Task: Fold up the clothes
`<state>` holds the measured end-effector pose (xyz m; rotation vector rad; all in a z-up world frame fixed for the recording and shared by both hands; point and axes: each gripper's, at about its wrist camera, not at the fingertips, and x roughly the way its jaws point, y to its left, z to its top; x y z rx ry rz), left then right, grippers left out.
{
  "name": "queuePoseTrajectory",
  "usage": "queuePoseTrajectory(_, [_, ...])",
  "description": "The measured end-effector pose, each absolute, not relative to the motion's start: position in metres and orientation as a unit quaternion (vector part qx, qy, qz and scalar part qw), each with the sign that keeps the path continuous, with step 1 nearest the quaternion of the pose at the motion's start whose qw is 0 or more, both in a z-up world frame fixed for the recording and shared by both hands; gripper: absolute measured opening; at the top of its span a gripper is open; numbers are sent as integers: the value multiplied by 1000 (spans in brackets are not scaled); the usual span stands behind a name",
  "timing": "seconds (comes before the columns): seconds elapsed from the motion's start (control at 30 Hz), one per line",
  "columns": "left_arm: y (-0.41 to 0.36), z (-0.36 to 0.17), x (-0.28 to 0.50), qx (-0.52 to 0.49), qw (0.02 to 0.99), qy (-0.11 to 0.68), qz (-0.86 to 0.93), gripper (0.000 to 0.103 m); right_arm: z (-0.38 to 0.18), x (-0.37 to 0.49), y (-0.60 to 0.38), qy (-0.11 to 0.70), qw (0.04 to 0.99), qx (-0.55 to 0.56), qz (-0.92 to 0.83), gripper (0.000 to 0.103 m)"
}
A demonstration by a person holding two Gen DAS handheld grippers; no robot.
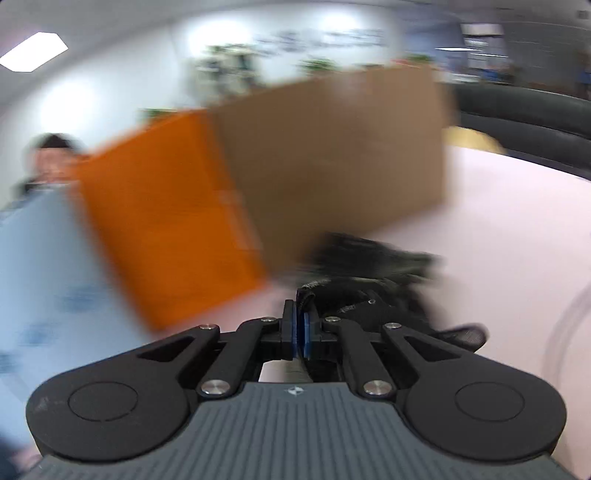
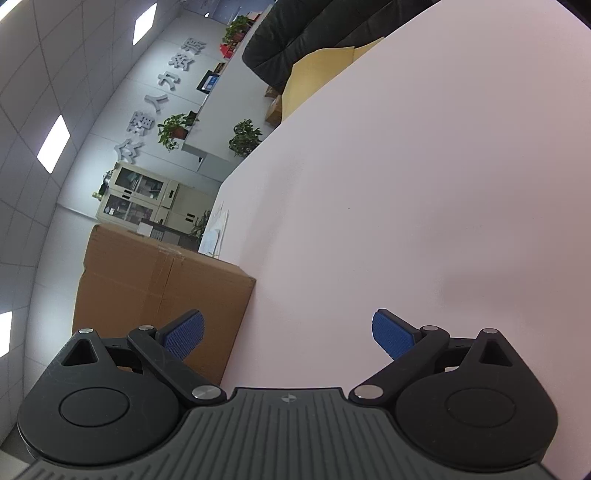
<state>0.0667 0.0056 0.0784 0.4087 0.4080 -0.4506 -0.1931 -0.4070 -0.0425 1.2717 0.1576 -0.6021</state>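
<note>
In the left wrist view my left gripper [image 1: 300,325] is shut on a black garment [image 1: 373,273], which bunches just ahead of the fingertips and hangs over the pale pink table [image 1: 498,229]. The view is blurred by motion. In the right wrist view my right gripper [image 2: 288,332] is wide open and empty, its blue pads [image 2: 186,332] apart above the pink table [image 2: 424,184]. No garment shows in the right wrist view.
A brown cardboard box [image 1: 332,155] and an orange panel [image 1: 166,229] stand beyond the garment, with a person [image 1: 48,162] at the left. The box [image 2: 155,295] sits at the table's left edge in the right wrist view. A dark sofa [image 2: 314,33] lies beyond the table.
</note>
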Motion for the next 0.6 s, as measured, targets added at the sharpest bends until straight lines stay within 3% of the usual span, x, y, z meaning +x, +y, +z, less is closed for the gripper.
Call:
queuePoseTrajectory(0.07, [57,95,98,193,958,191,-92,6,-43,-184,-406,82,764,583,-264,98])
queuePoseTrajectory(0.1, [83,98,114,195,961,197,-29,16,-43,-179,-405,87,765,583,-259,98])
queuePoseTrajectory(0.13, [101,97,121,205,957,203,16,38,-45,-175,-404,92,765,585,-254,98])
queuePoseTrajectory(0.2, [136,93,133,225,945,215,103,58,-49,-167,-400,104,763,589,-244,98])
queuePoseTrajectory(0.27, [155,88,124,221,940,227,129,67,-50,-160,-396,115,766,588,-232,98])
queuePoseTrajectory(0.33, [161,78,108,213,939,239,125,85,-49,-155,-391,128,774,578,-225,98])
queuePoseTrajectory(0.6, [73,-7,6,262,892,328,-168,87,-50,-118,-372,222,802,533,-153,98])
